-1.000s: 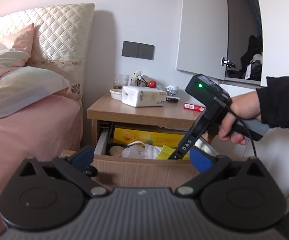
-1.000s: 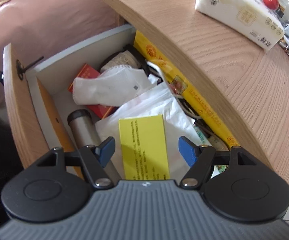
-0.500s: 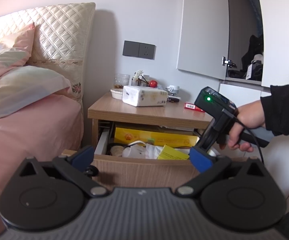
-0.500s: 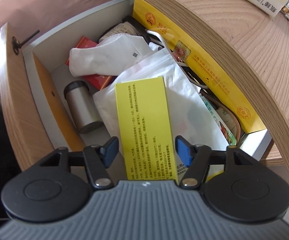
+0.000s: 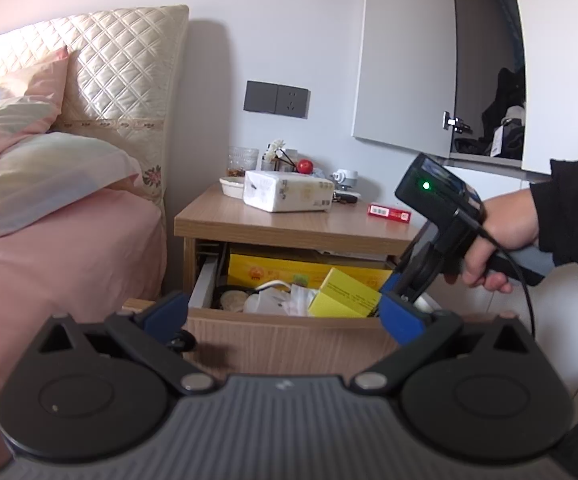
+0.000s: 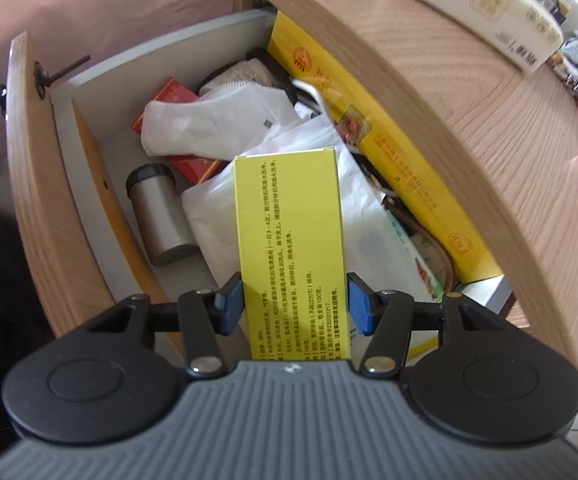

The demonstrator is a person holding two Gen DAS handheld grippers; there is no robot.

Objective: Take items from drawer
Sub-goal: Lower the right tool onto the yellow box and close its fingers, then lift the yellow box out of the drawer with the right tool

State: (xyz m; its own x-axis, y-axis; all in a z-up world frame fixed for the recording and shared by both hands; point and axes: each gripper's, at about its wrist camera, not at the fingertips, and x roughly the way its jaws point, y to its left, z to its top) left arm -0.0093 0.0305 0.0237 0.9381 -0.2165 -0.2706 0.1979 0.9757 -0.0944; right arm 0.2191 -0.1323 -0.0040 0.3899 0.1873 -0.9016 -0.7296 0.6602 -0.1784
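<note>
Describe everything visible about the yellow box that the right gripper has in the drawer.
The yellow box is a flat, oblong carton, cardboard by its look, bright yellow with rows of small dark printed text on its broad face. The right gripper is shut on it, its blue jaws pressed against the two long edges near the closer end. The box is tilted, its far end raised over a white plastic bag in the open drawer. It appears intact and closed.

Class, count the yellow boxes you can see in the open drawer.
2. A small yellow box is gripped by the right gripper; a long yellow box stands along the drawer's back. Clutter may hide more.
</note>
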